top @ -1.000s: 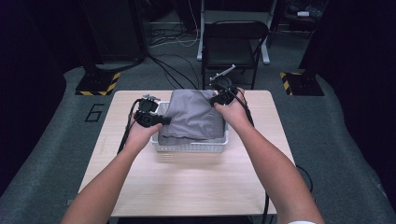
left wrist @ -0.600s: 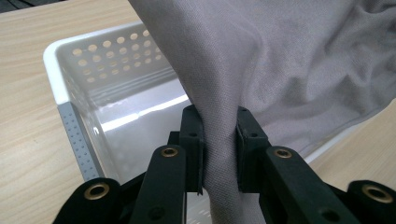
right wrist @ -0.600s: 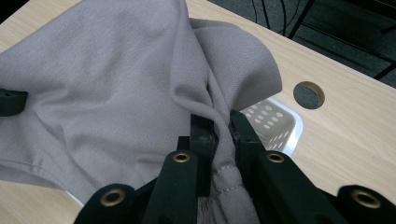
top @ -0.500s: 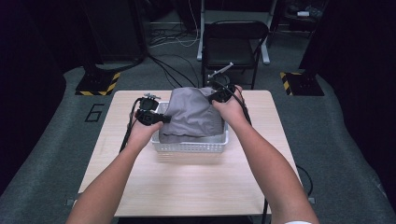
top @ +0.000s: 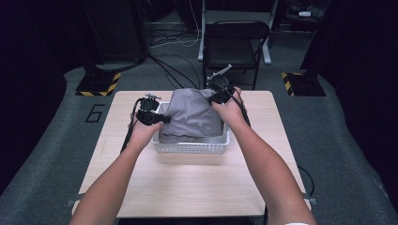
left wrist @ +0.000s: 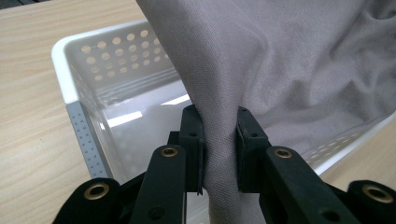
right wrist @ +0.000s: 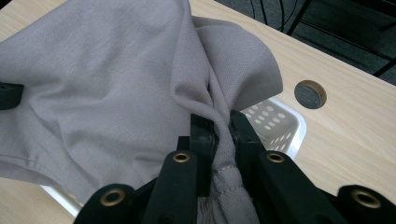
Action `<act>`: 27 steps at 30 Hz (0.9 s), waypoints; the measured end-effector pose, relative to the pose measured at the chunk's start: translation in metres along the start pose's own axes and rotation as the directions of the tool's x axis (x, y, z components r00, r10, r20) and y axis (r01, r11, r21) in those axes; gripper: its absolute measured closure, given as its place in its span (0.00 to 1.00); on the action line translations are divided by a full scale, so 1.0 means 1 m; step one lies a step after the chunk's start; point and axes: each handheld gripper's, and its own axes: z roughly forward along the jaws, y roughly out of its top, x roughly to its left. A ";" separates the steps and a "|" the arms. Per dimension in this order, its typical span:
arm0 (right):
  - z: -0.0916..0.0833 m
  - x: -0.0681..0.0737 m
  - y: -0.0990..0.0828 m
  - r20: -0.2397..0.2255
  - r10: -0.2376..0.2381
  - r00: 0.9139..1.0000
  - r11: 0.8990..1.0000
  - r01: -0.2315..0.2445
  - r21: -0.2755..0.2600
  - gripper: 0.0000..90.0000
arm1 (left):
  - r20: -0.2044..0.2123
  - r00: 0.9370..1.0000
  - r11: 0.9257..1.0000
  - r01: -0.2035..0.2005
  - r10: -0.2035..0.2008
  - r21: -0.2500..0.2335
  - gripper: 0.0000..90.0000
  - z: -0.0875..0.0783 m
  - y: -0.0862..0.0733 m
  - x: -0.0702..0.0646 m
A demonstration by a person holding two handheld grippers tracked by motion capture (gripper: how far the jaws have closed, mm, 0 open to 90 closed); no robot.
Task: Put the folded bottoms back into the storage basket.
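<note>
1. Since the earlier frame we see the right edge of the grey cloth point(top: 192, 117) lifted a little higher over the basket, while both hands have barely shifted.
2. At the left, our left claw point(top: 162, 119) is clamped on a fold of the cloth point(left wrist: 219, 154), just above the basket's left end.
3. In the middle, the cloth hangs draped over the white perforated basket point(top: 192, 149), which sits on the wooden bench point(top: 187, 187).
4. At the right, our right claw point(top: 212, 99) is clamped on a bunched hem of the cloth point(right wrist: 222, 135), raised above the basket's far right corner point(right wrist: 280, 123).
</note>
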 end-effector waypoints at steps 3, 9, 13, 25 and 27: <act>0.002 0.000 -0.002 0.003 0.006 1.000 1.000 -0.006 0.006 0.91 | -0.004 1.000 1.000 0.001 -0.001 0.006 0.85 0.005 -0.001 -0.001; 0.008 -0.002 -0.005 0.010 0.013 1.000 1.000 -0.013 0.012 0.91 | -0.009 1.000 1.000 0.022 -0.022 0.006 0.85 0.013 -0.001 0.002; 0.009 -0.002 -0.004 0.009 0.024 1.000 1.000 -0.024 0.013 0.91 | -0.015 1.000 1.000 0.020 -0.020 0.009 0.85 0.018 -0.001 0.004; 0.022 0.002 -0.007 0.023 0.009 1.000 1.000 -0.009 0.021 0.91 | -0.031 0.999 0.999 0.035 -0.035 0.019 0.85 0.027 -0.010 0.008; 0.026 0.003 -0.009 0.022 0.013 1.000 1.000 -0.014 0.024 0.91 | -0.029 0.999 0.999 0.038 -0.037 0.026 0.85 0.028 -0.011 0.010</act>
